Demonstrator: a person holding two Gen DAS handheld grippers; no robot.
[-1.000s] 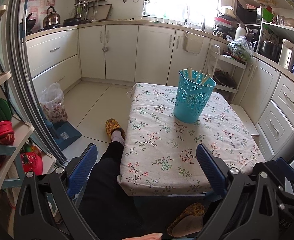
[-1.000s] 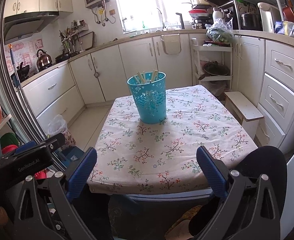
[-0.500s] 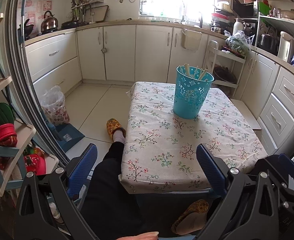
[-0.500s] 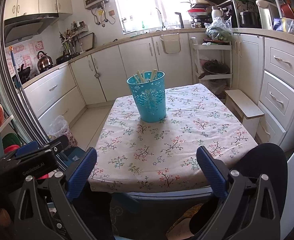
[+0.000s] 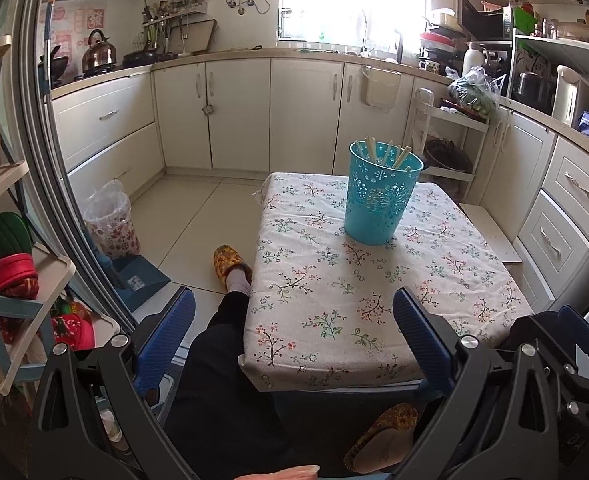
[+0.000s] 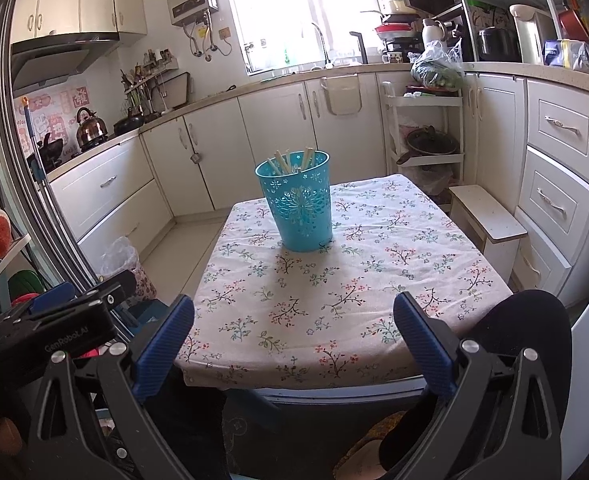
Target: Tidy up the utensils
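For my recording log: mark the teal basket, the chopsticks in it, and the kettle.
teal basket [image 6: 300, 216], right wrist view, front wall.
chopsticks [image 6: 307, 158], right wrist view, upper ends above the rim.
kettle [image 5: 96, 55], left wrist view, steel body.

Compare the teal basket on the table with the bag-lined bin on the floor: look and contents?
The teal basket is cut-out plastic, on the table, and holds chopsticks. The floor bin is floral, wrapped in a clear bag; its contents can't be made out. Both stand upright and open-topped.
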